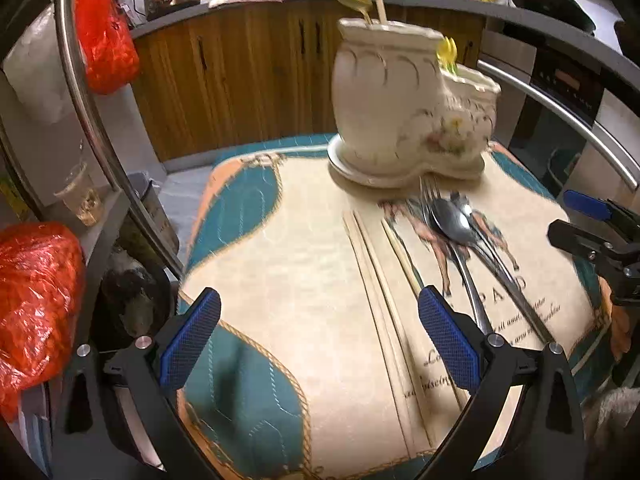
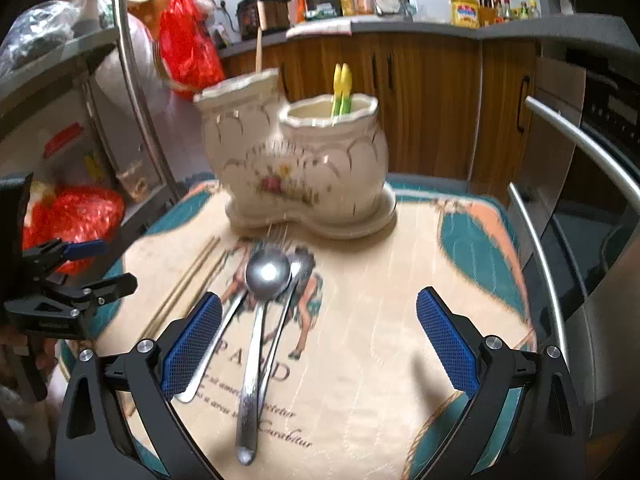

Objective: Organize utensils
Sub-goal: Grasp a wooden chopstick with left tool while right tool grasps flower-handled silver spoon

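Spoons and chopsticks lie loose mid-frame on the mat, fanned before the ceramic holder at upper centre. Right gripper spread wide and empty, lined up for a handle; left gripper likewise gaping, empty.

both my views are evenly lit indoors, a bit warm and dim toward the corners. the ceramic holder is smeared with motion blur; below it a spoon shows a white glare spot. fisheye bends the rails beside it, and my fingers cast soft shadows.
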Demonstrator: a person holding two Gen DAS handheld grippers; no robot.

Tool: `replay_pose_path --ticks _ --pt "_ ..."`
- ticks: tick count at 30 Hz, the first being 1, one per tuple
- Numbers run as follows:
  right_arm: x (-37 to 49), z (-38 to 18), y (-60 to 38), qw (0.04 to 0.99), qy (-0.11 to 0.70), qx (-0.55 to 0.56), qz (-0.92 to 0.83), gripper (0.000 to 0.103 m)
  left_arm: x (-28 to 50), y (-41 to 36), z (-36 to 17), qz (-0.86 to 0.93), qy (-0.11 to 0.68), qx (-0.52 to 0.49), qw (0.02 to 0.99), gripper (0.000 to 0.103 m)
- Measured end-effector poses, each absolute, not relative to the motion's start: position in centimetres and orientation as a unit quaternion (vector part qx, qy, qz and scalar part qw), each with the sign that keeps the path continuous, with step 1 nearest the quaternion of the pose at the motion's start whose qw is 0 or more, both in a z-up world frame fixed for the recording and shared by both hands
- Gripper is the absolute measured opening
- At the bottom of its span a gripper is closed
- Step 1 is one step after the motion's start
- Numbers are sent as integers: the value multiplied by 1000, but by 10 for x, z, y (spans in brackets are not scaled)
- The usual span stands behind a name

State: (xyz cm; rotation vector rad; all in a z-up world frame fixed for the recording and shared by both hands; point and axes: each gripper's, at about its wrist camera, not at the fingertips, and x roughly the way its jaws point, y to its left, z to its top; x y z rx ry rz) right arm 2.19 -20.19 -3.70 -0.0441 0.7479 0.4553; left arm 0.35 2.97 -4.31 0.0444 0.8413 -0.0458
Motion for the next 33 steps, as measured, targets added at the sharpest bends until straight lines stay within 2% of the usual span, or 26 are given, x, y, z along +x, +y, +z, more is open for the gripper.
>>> replay_pose_path --ticks 6,9,12,14,17,23,27,28,30,32,33 --pt "17 -45 -191 898 371 -44 231 95 4 23 -49 -26 418 24 908 96" --pt "17 -46 -190 896 375 -50 232 91 6 21 -50 -30 422 25 906 91" --pt "22 -48 -185 893 384 -58 226 69 8 19 -52 -34 424 23 904 89" --pt "28 -50 -180 890 392 -63 225 50 9 18 -52 -38 425 19 904 85" --pt "39 -54 -169 882 406 -68 230 34 10 15 -53 -44 424 19 904 82" --pt "61 -67 -154 865 443 -71 227 17 12 11 -55 -57 430 17 901 68" --pt "68 -69 -148 865 444 -79 221 14 14 12 -56 -63 434 15 899 59" --pt "69 -69 -147 864 445 -76 222 9 15 12 -57 -65 435 15 898 55" --pt "69 -68 -150 864 447 -62 223 7 17 11 -59 -68 439 16 896 52" --pt "68 -67 -154 865 446 -52 223 6 19 11 -59 -73 440 15 895 44" --pt "67 -66 -157 866 445 -48 222 5 20 10 -60 -77 444 15 893 35"
